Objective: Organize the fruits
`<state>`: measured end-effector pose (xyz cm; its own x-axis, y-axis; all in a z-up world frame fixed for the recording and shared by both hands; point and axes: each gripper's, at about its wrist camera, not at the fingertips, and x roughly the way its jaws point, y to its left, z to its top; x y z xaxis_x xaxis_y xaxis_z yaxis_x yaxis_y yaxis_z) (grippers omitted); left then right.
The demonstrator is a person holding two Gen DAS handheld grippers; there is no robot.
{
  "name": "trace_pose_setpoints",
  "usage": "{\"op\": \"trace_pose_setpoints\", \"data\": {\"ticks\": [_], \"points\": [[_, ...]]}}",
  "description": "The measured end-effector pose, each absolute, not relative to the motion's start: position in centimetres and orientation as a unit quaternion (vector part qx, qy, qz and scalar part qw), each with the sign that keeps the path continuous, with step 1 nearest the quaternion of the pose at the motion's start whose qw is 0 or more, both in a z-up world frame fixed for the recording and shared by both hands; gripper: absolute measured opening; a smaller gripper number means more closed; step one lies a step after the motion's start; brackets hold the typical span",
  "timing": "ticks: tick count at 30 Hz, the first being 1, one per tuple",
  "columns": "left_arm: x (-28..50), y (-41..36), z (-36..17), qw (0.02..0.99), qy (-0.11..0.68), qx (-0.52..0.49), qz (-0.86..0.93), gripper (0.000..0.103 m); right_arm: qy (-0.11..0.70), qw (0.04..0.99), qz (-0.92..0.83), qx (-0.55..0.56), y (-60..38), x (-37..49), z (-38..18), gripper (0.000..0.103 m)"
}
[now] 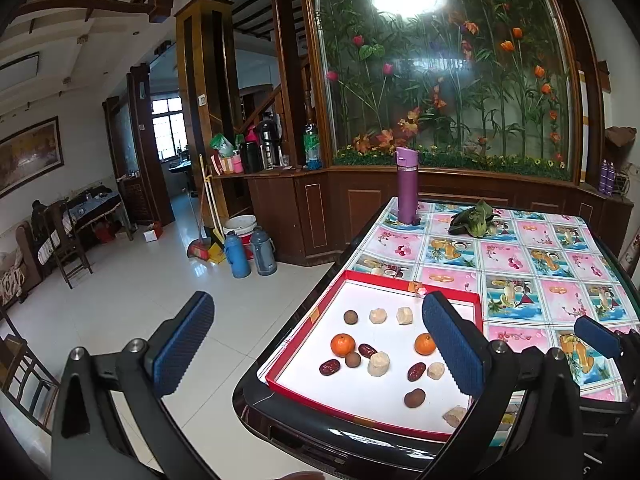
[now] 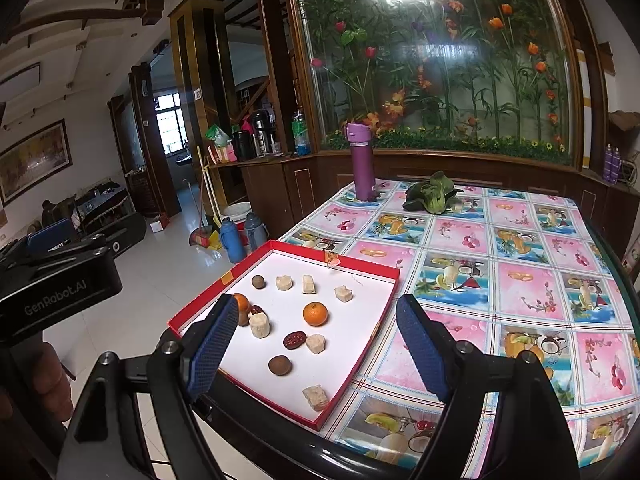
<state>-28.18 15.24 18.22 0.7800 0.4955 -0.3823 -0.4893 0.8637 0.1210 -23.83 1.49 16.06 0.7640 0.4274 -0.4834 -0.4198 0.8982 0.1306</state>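
Observation:
A red-rimmed white tray (image 1: 360, 410) (image 2: 384, 276) lies at the table's near left corner. In it are two oranges (image 1: 343, 344) (image 2: 315, 314), several dark red dates (image 1: 329, 367) (image 2: 294, 339), brown round longans (image 1: 414, 398) (image 2: 280, 365) and pale beige chunks (image 1: 378, 363) (image 2: 316, 343). My left gripper (image 1: 316, 344) is open and empty, held above the tray's near left edge. My right gripper (image 2: 316, 354) is open and empty, above the tray's near side. The right gripper's blue pad (image 1: 598, 336) shows in the left wrist view.
The table has a floral plastic cloth (image 2: 520, 280). A purple bottle (image 1: 407, 188) (image 2: 361, 162) and a green leafy vegetable (image 1: 474, 220) (image 2: 430, 194) stand at the far side. Thermos flasks (image 1: 250, 254) and a broom stand on the tiled floor to the left.

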Motion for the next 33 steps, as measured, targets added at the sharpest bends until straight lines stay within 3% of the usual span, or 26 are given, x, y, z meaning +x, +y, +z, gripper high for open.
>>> {"op": "trace_pose_setpoints", "data": {"ticks": [33], "points": [[-28.3, 15.3, 17.4, 0.948, 0.213, -0.007, 0.237, 0.103, 0.260, 0.937, 0.233, -0.008, 2.6, -23.8, 16.2, 0.081]]}}
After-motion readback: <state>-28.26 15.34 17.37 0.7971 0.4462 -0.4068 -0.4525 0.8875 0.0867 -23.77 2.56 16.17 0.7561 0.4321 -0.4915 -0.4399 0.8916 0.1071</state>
